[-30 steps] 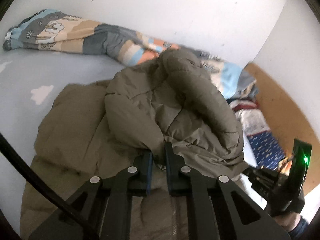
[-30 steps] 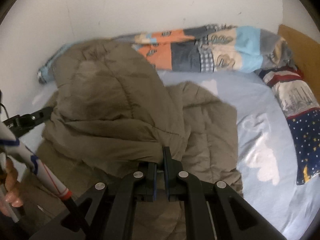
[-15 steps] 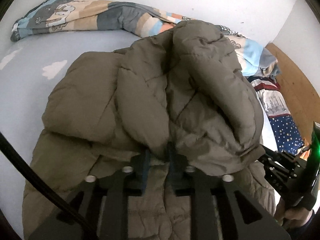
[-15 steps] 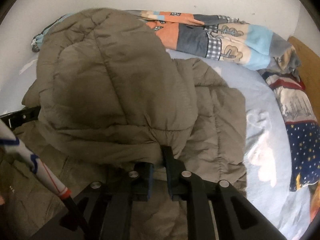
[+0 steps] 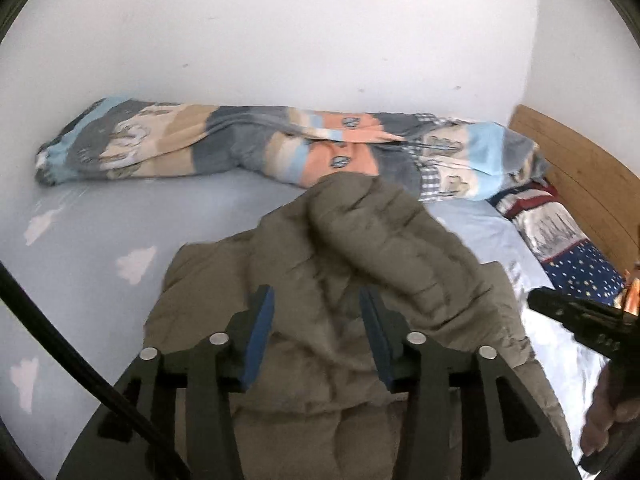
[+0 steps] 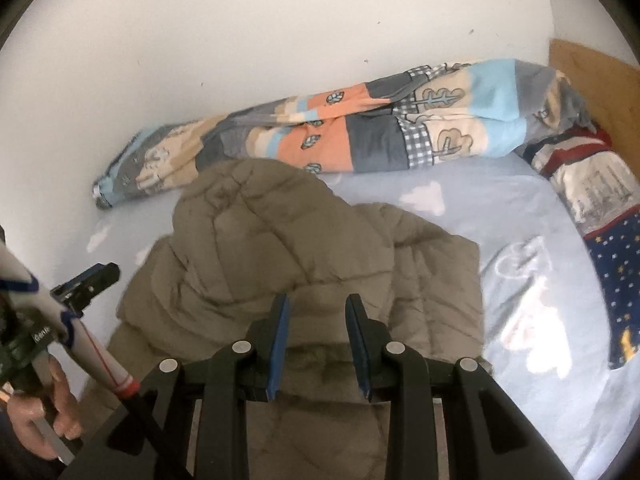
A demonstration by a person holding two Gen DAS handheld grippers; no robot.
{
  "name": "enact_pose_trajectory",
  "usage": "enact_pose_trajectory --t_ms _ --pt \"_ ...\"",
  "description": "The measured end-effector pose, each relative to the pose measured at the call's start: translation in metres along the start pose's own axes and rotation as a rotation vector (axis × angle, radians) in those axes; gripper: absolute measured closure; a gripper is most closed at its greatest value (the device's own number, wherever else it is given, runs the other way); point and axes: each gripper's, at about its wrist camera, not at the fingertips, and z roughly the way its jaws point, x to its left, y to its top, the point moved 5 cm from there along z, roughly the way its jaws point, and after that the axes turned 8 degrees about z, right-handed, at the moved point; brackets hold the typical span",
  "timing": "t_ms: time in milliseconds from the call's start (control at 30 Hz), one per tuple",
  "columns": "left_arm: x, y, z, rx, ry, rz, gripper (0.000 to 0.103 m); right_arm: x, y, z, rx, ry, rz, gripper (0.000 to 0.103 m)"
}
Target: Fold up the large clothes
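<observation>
An olive quilted jacket [image 5: 360, 280] lies on the bed, its top part folded over onto the lower part [image 6: 280, 248]. My left gripper [image 5: 316, 292] hovers just above the jacket's near fold. Its jaws are opening, and the blue pads [image 5: 260, 332] stand apart with cloth below them but not pinched. My right gripper [image 6: 318, 299] hangs over the same fold farther right, also opening, its pads [image 6: 358, 340] clear of the fabric. Each gripper shows in the other's view: the right gripper [image 5: 576, 312] at the right edge, the left gripper [image 6: 86, 280] at the left edge.
A patchwork duvet [image 5: 280, 148] is bunched along the white wall behind the jacket. A star-patterned pillow [image 6: 616, 248] lies by the wooden headboard [image 5: 576, 168] on the right. A light blue sheet with white clouds [image 5: 100, 240] covers the bed. A black cable [image 5: 60, 344] crosses the left view.
Both grippers were shut on the jacket's edge and carried it forward over the body. Now both have let go, stand open and have drawn back and up; the fold lies flat.
</observation>
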Motion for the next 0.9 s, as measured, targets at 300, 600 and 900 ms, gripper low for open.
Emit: enact_pose_trajectory --t_ms 300,600,900 --pt "-0.049 0.014 0.090 0.146 -0.033 0.110 0.048 -0.001 0.033 0.051 -0.020 -0.019 0.063 0.054" --pt "-0.036 -0.041 0.157 0.304 0.005 0.075 0.046 -0.010 -0.017 0.158 0.185 -0.184 -0.054 0.052" --pt "-0.026 -0.036 0.095 0.184 0.001 0.037 0.046 0.003 -0.002 0.108 0.121 -0.131 -0.035 0.052"
